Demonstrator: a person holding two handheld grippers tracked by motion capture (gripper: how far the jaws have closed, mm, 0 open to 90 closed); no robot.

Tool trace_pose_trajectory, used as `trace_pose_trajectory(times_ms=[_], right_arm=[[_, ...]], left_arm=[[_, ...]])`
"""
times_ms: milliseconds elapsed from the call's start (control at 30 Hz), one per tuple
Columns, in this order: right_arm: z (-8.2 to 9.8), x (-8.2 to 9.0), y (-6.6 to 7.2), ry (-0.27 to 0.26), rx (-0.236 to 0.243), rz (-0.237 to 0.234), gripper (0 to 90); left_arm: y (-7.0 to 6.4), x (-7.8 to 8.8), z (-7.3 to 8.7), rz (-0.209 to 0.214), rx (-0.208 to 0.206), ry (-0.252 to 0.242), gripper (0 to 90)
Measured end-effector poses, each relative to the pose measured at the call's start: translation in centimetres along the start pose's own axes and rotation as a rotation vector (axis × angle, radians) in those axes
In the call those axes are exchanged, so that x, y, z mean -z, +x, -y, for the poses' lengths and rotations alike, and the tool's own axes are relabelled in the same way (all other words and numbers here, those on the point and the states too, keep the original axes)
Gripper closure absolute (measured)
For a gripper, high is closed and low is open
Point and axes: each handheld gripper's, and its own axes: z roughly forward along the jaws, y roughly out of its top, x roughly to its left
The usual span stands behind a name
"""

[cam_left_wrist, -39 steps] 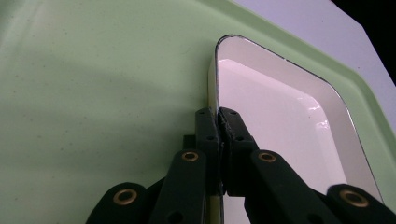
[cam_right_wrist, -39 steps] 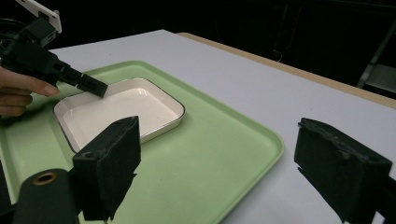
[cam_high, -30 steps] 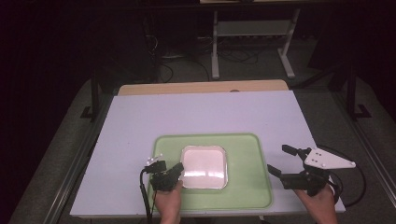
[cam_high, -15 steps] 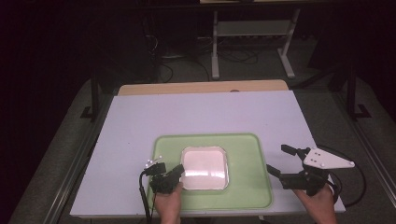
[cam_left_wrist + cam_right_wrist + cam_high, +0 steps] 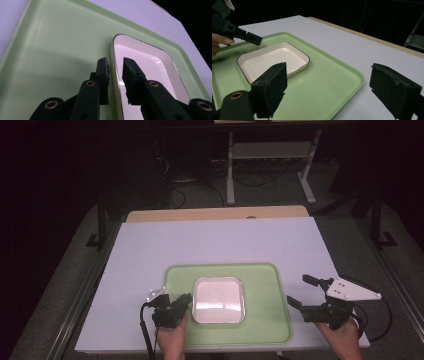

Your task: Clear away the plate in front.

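A white rectangular dish (image 5: 218, 299) with a dark rim lies empty in the middle of a light green tray (image 5: 265, 290). My left gripper (image 5: 187, 300) sits at the dish's left rim. In the left gripper view its jaws (image 5: 115, 62) straddle that rim (image 5: 113, 53) with a gap on each side; they have just been opening and no pad presses on it. My right gripper (image 5: 298, 290) stands wide open just off the tray's right edge, pointing across the tray toward the dish (image 5: 274, 60), nothing between its pads.
The tray (image 5: 324, 82) rests on a pale lilac table top (image 5: 215, 240) near its front edge. A wooden strip (image 5: 215, 213) runs along the far edge. Beyond it stand a metal stand's legs (image 5: 270, 170) and cables on a dark floor.
The left gripper's jaws look slightly wider at the dish's rim and the hand has barely shifted. The right gripper has kept still.
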Motion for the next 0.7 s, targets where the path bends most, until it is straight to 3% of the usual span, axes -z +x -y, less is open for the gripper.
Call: trace_pose_trajectory(times_ms=[33,133,167,233,333,700], right_arm=[[0.0,0.0,0.0,0.000,-0.001,0.001,13.7],[0.0,0.0,0.0,0.002,0.001,0.003,13.7],[0.0,0.0,0.0,0.004,0.001,0.003,13.7],[0.0,-0.1,0.0,0.003,0.003,0.004,13.7],[0.0,-0.1,0.1,0.005,0.003,0.005,13.7],[0.0,-0.2,0.1,0.010,0.000,0.008,13.7]], left_arm=[[0.0,0.3,-0.1,0.012,-0.024,-0.002,71.7],[0.0,0.5,-0.3,0.026,-0.045,-0.007,68.3],[-0.1,0.7,-0.5,0.049,-0.060,-0.001,67.1],[-0.2,0.8,-0.5,0.056,-0.068,-0.004,65.9],[-0.3,1.2,-0.8,0.073,-0.116,-0.020,60.5],[-0.5,1.5,-1.3,0.127,-0.216,-0.013,50.1]])
